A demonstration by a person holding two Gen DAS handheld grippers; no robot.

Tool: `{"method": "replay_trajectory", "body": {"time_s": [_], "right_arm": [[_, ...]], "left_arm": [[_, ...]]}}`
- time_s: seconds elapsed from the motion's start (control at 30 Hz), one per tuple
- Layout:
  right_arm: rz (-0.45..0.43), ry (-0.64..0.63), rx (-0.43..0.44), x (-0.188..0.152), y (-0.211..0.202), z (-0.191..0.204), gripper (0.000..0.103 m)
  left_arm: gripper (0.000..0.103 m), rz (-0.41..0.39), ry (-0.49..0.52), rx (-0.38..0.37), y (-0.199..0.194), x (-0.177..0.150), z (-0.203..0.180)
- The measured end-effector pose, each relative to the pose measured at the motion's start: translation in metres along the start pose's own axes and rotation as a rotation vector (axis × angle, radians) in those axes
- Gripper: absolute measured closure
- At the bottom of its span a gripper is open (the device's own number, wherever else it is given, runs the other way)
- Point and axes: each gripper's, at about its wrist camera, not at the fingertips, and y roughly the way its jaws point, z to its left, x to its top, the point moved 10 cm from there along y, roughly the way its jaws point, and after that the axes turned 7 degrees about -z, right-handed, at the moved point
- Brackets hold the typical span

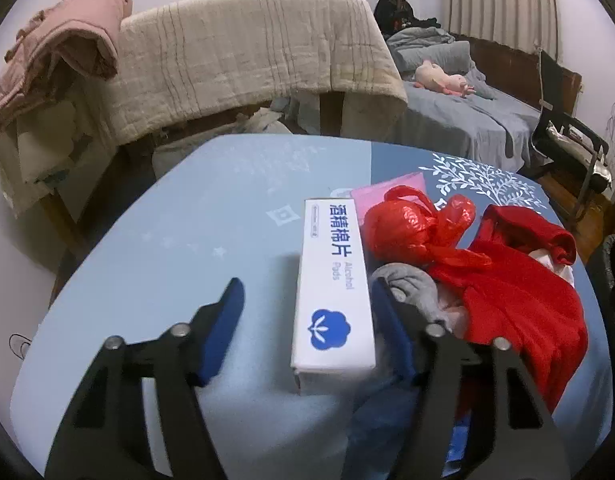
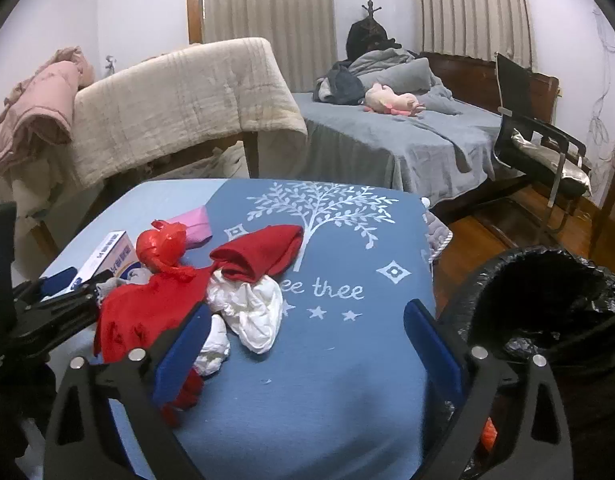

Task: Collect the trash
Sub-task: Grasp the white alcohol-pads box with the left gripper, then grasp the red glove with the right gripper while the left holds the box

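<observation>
White: one box [image 1: 333,284], one crumpled tissue [image 2: 251,312]; red: one knotted bag [image 1: 403,228].

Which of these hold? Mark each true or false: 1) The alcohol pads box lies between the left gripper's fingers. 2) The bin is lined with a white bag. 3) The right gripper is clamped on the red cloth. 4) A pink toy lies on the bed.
1) True: the alcohol pads box lies between the left gripper fingers.
2) False: the bin has a black liner.
3) False: the right gripper is open beside the red cloth.
4) True: the pink toy lies on the bed.
</observation>
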Motion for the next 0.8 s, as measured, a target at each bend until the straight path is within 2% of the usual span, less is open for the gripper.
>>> {"method": "replay_trajectory", "body": {"time_s": [0.13,0.37,0.57,0.8], "right_arm": [[0.003,0.0,0.009,0.0,0.002,0.004,0.011],[-0.005,-0.004,0.024,0.003,0.003,0.01,0.013],[-0.018,-0.009,0.036,0.012,0.008,0.017,0.016],[0.001,0.009,0.036,0.025,0.032,0.016,0.028]], "left_arm": [[0.073,0.015,-0.004,-0.035,0.003,-0.001,-0.004],[0.073,-0.029,-0.012,-0.038,-0.011,0.009,-0.003],[0.074,-0.069,-0.034,-0.038,-0.022,0.029,0.0],[0.074,-0.095,-0.014,-0.037,-0.022,0.049,-0.005]]}}
